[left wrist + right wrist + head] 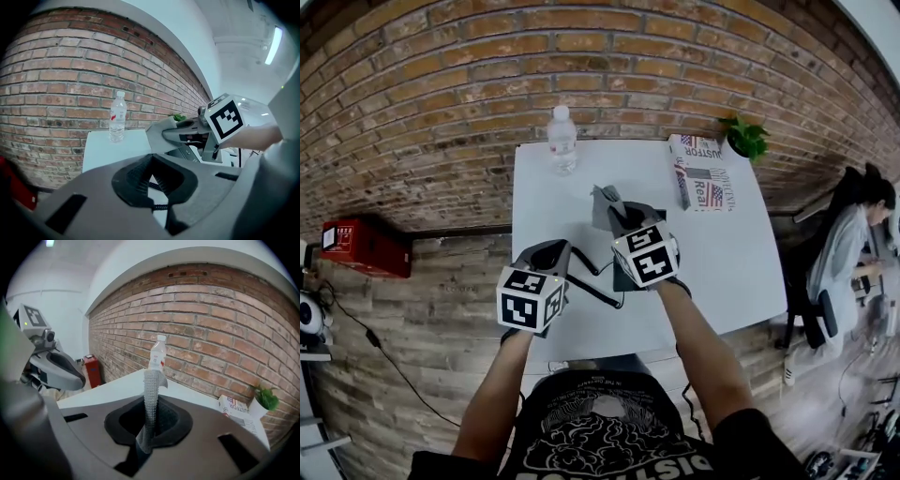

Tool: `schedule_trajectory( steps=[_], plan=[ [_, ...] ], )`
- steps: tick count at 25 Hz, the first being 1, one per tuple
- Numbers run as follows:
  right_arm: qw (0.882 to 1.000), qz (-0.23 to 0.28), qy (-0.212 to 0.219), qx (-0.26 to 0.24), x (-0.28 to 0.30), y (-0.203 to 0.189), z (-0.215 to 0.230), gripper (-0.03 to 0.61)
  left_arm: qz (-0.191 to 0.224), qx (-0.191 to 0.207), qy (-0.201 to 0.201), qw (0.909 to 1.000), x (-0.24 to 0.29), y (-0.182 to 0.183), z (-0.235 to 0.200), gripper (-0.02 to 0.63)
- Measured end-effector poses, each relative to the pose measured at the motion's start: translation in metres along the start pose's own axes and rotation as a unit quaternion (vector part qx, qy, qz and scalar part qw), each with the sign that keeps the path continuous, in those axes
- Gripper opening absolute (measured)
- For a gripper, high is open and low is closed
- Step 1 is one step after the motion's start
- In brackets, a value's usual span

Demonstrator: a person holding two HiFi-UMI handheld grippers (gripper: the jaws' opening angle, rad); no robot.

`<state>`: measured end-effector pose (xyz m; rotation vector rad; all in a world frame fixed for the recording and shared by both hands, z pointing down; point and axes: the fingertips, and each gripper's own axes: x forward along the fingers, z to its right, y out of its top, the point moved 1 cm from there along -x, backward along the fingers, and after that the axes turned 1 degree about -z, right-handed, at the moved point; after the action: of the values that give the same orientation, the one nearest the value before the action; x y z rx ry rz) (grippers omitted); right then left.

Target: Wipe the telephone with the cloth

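Telephone (622, 277) lies just below the right hand-held gripper (149, 420), which pinches the cloth (150, 390); the left hand-held gripper (151, 180), beside it, seems closed on the cord (153, 188).

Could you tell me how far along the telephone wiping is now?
Done: the right tool is clamped on the cloth. In hand: it hovers by the black telephone while the left tool seems to pinch its coiled cord. Left: the wiping itself; no contact shows.
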<state>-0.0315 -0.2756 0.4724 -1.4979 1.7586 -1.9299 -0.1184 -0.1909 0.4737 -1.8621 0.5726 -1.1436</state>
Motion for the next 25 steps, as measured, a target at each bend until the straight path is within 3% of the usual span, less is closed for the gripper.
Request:
schedule_trajectory(
  steps=[12,25],
  plan=[
    [0.997,-0.035,0.016,-0.060,0.013,-0.020,-0.008,0.011,-0.003,-0.006,0.011,0.9999,0.003,-0.003,-0.004,0.006],
    [0.998,-0.050,0.012,-0.026,-0.008,-0.053,-0.035,0.011,-0.009,0.006,-0.005,0.9999,-0.015,-0.016,0.003,0.005]
  ],
)
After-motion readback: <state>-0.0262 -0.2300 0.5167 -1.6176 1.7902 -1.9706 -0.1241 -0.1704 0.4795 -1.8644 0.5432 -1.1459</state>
